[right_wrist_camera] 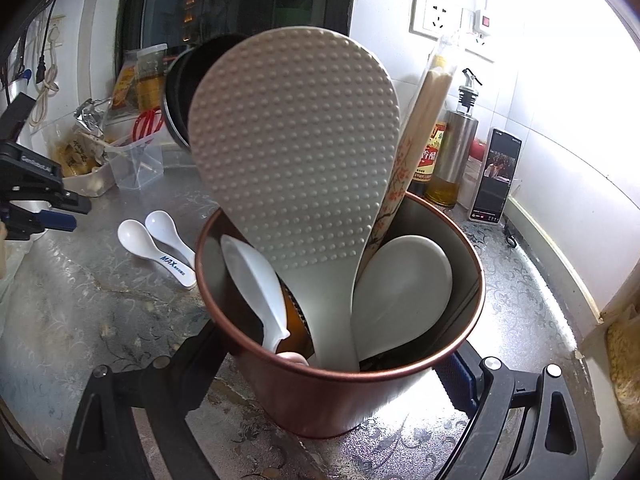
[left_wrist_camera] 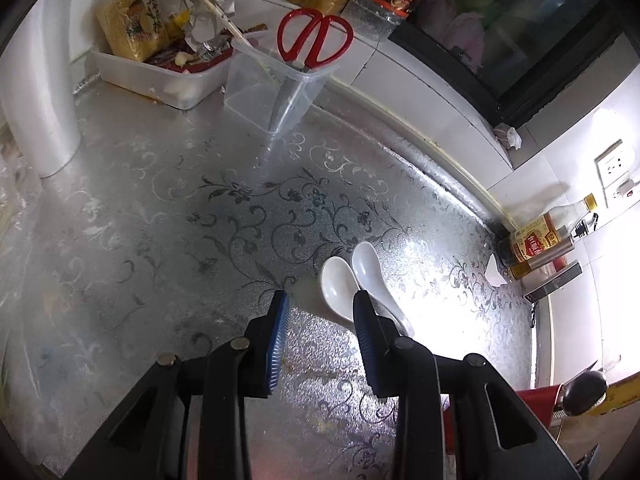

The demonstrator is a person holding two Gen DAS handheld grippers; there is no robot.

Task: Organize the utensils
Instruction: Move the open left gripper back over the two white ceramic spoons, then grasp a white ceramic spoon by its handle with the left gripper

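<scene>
Two white ceramic spoons point(left_wrist_camera: 338, 284) point(right_wrist_camera: 136, 238) lie side by side on the silver floral counter point(left_wrist_camera: 200, 220). My left gripper point(left_wrist_camera: 320, 298) point(right_wrist_camera: 78, 213) hangs open just short of them. Its right fingertip point(left_wrist_camera: 362, 304) overlaps the spoon handles, and nothing is between the pads. My right gripper point(right_wrist_camera: 334, 360) is shut on a copper-coloured utensil cup point(right_wrist_camera: 320, 400), one finger on each side of its wall. The cup holds a dimpled grey rice paddle point(right_wrist_camera: 292, 152), a white spoon point(right_wrist_camera: 256, 280), a wide white scoop point(right_wrist_camera: 404, 284) and a sleeve of chopsticks point(right_wrist_camera: 424, 120).
A clear tub point(left_wrist_camera: 256, 96) with red scissors point(left_wrist_camera: 314, 38) stands at the back, beside a tray of food packets point(left_wrist_camera: 160, 76). A white roll point(left_wrist_camera: 36, 92) is at the left. Sauce bottles point(left_wrist_camera: 540, 240), an oil dispenser point(right_wrist_camera: 456, 152) and a phone point(right_wrist_camera: 496, 176) line the wall.
</scene>
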